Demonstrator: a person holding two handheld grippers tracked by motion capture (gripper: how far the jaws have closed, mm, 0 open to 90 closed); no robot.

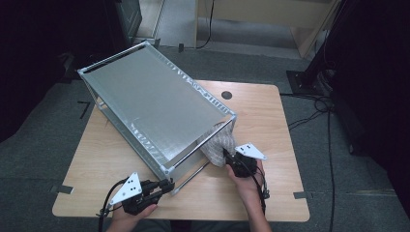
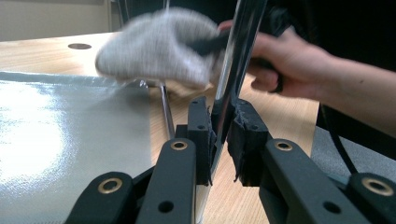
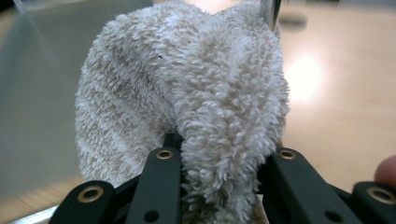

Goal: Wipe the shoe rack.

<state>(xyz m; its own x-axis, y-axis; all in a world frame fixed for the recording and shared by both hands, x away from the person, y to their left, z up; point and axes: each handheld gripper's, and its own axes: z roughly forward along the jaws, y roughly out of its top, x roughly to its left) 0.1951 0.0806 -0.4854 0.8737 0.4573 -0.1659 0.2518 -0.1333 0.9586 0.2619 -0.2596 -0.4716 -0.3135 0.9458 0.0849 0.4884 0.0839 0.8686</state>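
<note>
The towel (image 3: 196, 98) was squeezed between the fingers of the right gripper (image 1: 228, 155), against the near corner of the metal rack (image 1: 154, 104); the left gripper (image 2: 218, 140) clamped a rack rod on the worktop (image 1: 270, 125)

A towel (image 3: 196, 107) sits between the right gripper's fingers (image 3: 161, 186), against the rack (image 1: 154, 104) whose corner rod (image 2: 231, 79) stands between the left gripper's fingers (image 2: 201, 135).

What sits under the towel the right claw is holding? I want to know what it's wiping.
The towel presses on the near corner of the silver fabric rack, by a chrome frame tube. The spot right beneath is covered; wooden table lies around it.
</note>
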